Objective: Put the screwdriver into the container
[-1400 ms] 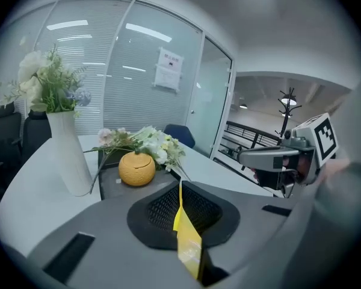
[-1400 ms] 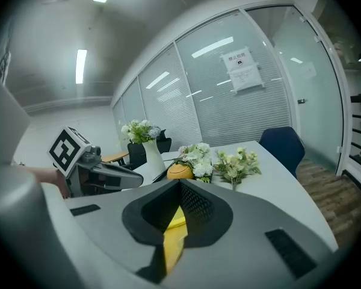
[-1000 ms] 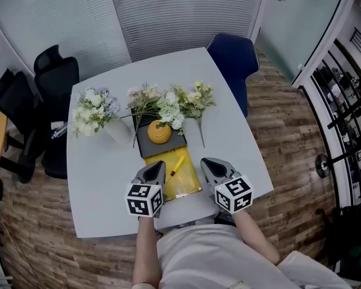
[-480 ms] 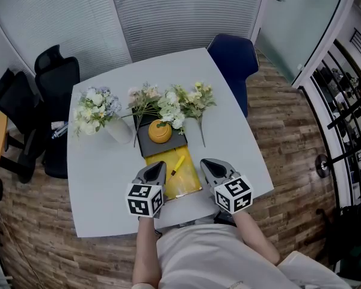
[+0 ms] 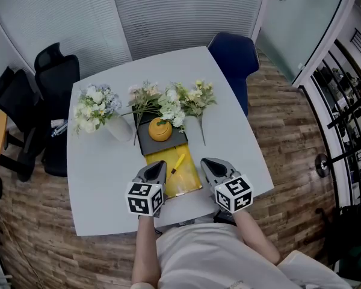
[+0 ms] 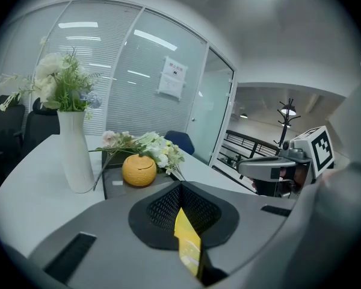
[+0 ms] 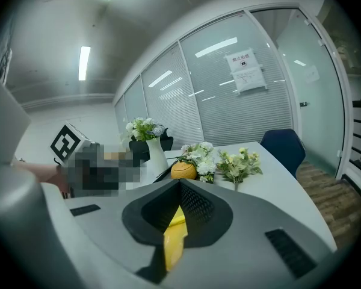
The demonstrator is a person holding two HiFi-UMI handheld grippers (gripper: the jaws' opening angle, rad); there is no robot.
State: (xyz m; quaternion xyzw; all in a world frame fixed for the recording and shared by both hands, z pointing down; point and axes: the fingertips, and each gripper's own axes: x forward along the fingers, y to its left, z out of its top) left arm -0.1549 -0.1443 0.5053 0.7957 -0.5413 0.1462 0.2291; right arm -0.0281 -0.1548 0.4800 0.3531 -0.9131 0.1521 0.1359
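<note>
A yellow-handled screwdriver (image 5: 178,163) lies on a yellow mat (image 5: 189,180) near the table's front edge. Beyond it, a round orange container (image 5: 160,129) with a lid sits on a dark tray (image 5: 169,145); the container also shows in the left gripper view (image 6: 138,170) and the right gripper view (image 7: 183,171). My left gripper (image 5: 157,166) hovers over the mat's left side and my right gripper (image 5: 208,163) over its right side, the screwdriver between them. Both are shut and hold nothing. Each gripper view shows only yellow mat through the slit under its jaws (image 6: 180,188) (image 7: 180,185).
A white vase (image 5: 117,129) of flowers stands left of the tray. Loose flower stems (image 5: 192,101) lie behind and beside the container. A blue chair (image 5: 233,59) stands at the table's far right corner, black office chairs (image 5: 42,83) at the left.
</note>
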